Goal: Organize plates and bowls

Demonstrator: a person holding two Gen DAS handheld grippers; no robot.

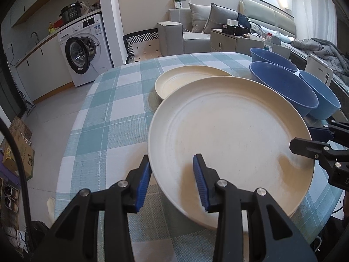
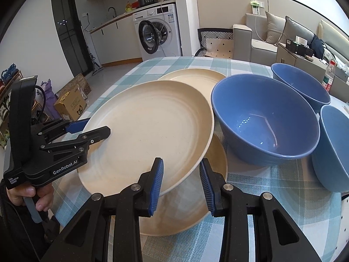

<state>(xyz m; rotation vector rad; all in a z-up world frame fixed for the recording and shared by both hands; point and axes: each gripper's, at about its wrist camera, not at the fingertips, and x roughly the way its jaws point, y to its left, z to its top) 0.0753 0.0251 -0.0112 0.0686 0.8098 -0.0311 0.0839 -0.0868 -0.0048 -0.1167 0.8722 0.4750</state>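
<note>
**A:** Starting at the left, what's the left gripper [image 1: 172, 159] doing?

**B:** Its jaws are nearly closed across the near-left rim of a cream plate [image 1: 229, 131], one pad under the lip and the other on the upper face. The right-wrist view shows the same clamp from the side.

**A:** And where's that plate?

**B:** Off the table [image 1: 113, 100] and tilted. It hangs over a second plate [image 2: 185, 218] that lies flat on the checked cloth. The right gripper [image 2: 181, 161] has its jaws almost closed on the opposite rim, so both hands carry it.

**A:** How far along would you say they are?

**B:** Early to midway, I'd say. No plate is stacked yet. This one looks about to go onto the second plate. A third plate [image 1: 189, 76] lies alone farther back and partly behind the held one. The three blue bowls sit apart, none of them nested.

**A:** Where exactly?

**B:** To the right of the plates. The nearest bowl [image 2: 261, 120] sits just beside the raised rim, another bowl [image 2: 301, 83] is behind it, and a paler bowl [image 2: 331, 148] is at the far right.

**A:** Anything in the way?

**B:** That nearest bowl crowds the plate's right edge, so a swing that way could knock it. Beyond the table are a washing machine [image 1: 82, 50], a sofa [image 1: 196, 28], a water bottle [image 1: 267, 41] and a cardboard box [image 2: 69, 104] on the floor. None of these interfere.
</note>
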